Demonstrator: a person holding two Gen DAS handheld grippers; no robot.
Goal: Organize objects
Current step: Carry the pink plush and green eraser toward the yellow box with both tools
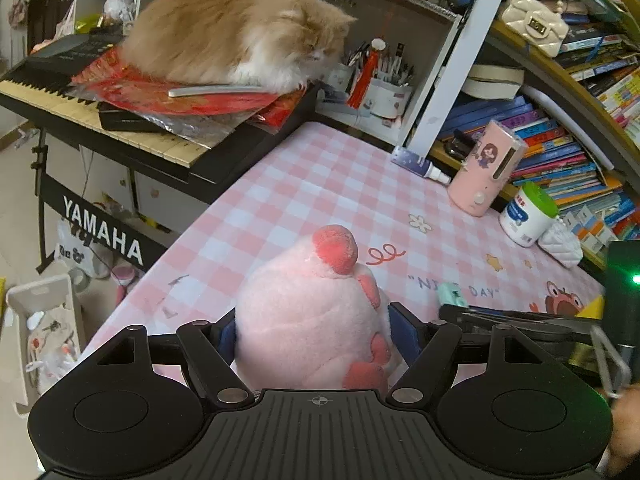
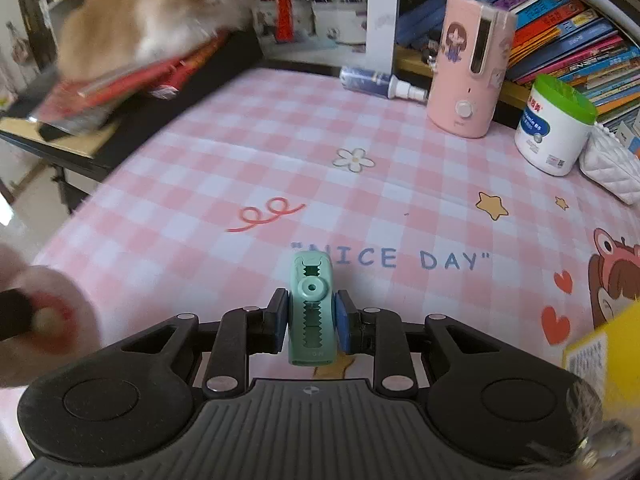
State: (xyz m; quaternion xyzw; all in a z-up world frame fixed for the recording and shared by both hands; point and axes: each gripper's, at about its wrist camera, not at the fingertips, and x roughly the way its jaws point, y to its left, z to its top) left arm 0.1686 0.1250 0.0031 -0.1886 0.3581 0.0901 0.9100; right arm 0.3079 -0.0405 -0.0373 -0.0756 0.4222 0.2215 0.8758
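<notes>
A pink plush toy (image 1: 308, 312) with a red knob on top sits between the blue pads of my left gripper (image 1: 316, 332), which is shut on it above the pink checked tablecloth (image 1: 304, 184). My right gripper (image 2: 311, 320) is shut on a small mint-green clip-like tool (image 2: 311, 304), held upright between its blue pads just over the "NICE DAY" print. The plush toy shows as a pink blur (image 2: 44, 320) at the left edge of the right wrist view. The green tool (image 1: 451, 295) and the right gripper's black body (image 1: 520, 320) also appear at the right of the left wrist view.
An orange cat (image 1: 236, 36) lies on red papers on a keyboard (image 1: 120, 120) left of the table. A pink humidifier (image 2: 468, 64), a green-lidded tub (image 2: 554, 124), a white quilted pouch (image 2: 612, 168) and a blue bottle (image 2: 372, 80) stand along the bookshelf side. A yellow box (image 2: 600, 356) sits at the right.
</notes>
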